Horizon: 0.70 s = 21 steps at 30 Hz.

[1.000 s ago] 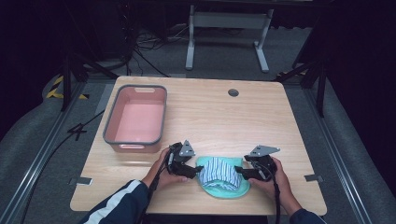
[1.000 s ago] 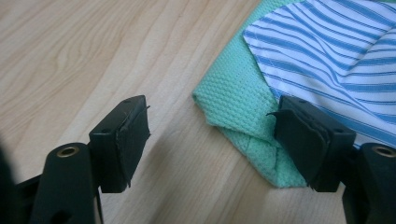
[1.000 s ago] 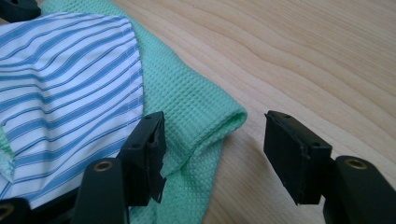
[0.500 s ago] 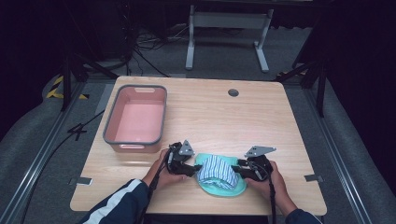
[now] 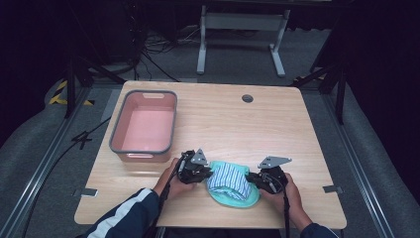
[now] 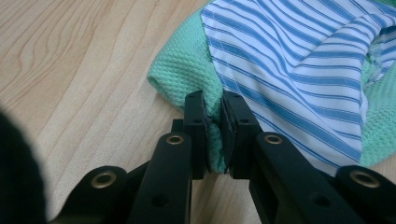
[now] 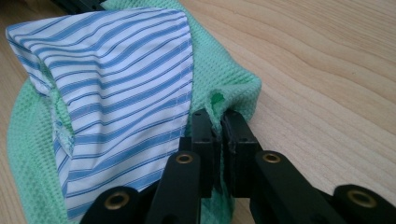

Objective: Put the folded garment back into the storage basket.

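Observation:
A mint-green waffle cloth [image 5: 233, 197] lies near the table's front edge with a blue-and-white striped cloth [image 5: 229, 178] bunched on top of it. My left gripper [image 5: 208, 173] is at its left side, and its jaws have just closed. In the left gripper view the green cloth [image 6: 187, 70] is pinched between the pads at my left gripper [image 6: 214, 135], beside the striped cloth [image 6: 299, 70]. My right gripper [image 5: 250, 179] is at the cloth's right side; its jaws have also just closed. My right gripper [image 7: 219, 149] pinches the green cloth's [image 7: 224, 88] edge next to the striped cloth [image 7: 121, 102].
A pink bin with a grey rim [image 5: 145, 126] stands empty at the table's left. A round cable hole [image 5: 247, 98] sits near the far edge. Bare wood [image 5: 237, 129] spreads between the bin and the right edge. The person's forearms come in from the front edge.
Both grippers have closed in on the cloth pile from its two sides, the right one shifting slightly left. The cloth is now bunched tighter between them.

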Motion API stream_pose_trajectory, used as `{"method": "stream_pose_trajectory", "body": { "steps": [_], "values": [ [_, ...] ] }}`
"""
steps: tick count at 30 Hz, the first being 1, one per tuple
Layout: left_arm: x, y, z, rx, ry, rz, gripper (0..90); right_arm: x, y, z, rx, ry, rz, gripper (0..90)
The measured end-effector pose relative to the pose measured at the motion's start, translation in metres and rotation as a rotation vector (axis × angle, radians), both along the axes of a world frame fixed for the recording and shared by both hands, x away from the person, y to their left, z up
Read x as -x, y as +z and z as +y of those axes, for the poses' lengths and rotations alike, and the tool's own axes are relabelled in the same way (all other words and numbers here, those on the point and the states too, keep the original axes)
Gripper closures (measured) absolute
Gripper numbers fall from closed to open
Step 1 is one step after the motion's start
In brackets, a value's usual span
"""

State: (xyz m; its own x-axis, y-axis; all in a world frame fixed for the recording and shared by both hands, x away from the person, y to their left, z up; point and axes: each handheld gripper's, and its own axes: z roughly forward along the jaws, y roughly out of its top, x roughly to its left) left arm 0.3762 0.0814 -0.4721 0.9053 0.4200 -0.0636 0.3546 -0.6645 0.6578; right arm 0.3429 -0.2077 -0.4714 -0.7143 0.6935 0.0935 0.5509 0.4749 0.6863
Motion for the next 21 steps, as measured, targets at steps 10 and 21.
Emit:
{"method": "stream_pose_trajectory", "body": {
  "steps": [10,21],
  "values": [
    [0.001,0.006,-0.005,-0.031,-0.020,-0.030,83.3,0.004,0.007,-0.005,0.001,-0.008,-0.030,86.7],
    [-0.003,0.029,-0.004,-0.004,-0.026,-0.051,83.5,-0.003,0.028,-0.009,-0.034,-0.022,-0.057,86.7]
  ]
}}
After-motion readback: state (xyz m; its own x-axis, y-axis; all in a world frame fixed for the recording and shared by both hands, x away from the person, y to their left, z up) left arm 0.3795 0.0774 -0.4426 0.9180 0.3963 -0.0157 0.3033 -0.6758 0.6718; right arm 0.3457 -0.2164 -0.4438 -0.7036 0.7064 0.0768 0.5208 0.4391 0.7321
